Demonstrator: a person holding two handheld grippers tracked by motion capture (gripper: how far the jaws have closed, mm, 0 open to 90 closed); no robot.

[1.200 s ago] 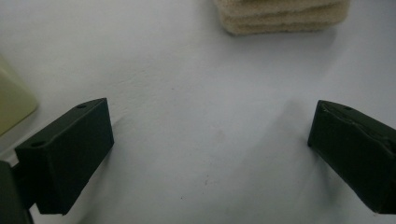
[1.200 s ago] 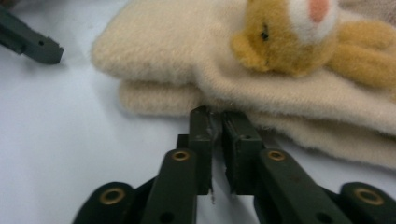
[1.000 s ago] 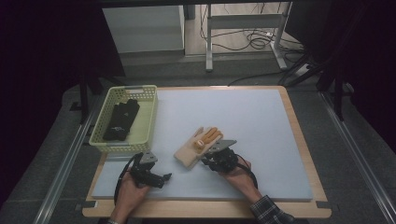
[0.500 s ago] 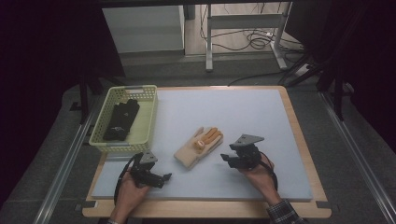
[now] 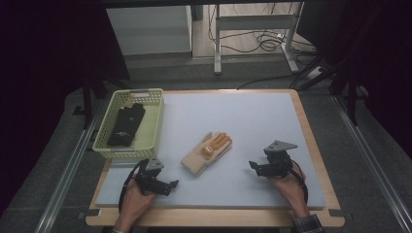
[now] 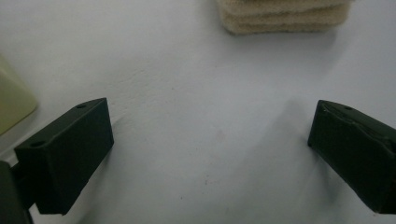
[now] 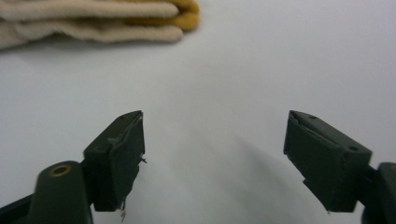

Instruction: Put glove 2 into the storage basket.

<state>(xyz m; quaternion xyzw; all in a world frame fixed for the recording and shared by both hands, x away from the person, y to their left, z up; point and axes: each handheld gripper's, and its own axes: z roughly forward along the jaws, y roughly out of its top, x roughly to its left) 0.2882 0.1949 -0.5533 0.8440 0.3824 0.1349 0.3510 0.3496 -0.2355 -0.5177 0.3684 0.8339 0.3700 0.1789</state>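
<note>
A cream glove with orange fingertips (image 5: 207,153) lies flat on the white mat (image 5: 243,121), left of centre. My right gripper (image 5: 253,166) rests to the glove's right, well apart from it. Its jaws have just been opening and stand wide with nothing between them. In the right gripper view the glove (image 7: 93,21) lies ahead at the upper left, beyond the right gripper (image 7: 215,149). My left gripper (image 5: 171,185) sits near the front left, open and empty. The left gripper view has the glove's cuff (image 6: 285,16) at the top, past the left gripper (image 6: 210,140).
A pale yellow-green basket (image 5: 130,153) stands at the mat's left edge with a black glove (image 5: 126,124) inside; its corner (image 6: 14,100) shows in the left gripper view. The mat lies on a wooden table (image 5: 311,141). Behind are a cabinet and cables.
The right gripper has drawn away to the right from the cream glove and its jaws have spread apart. The glove stays on the mat. The left gripper has not moved.
</note>
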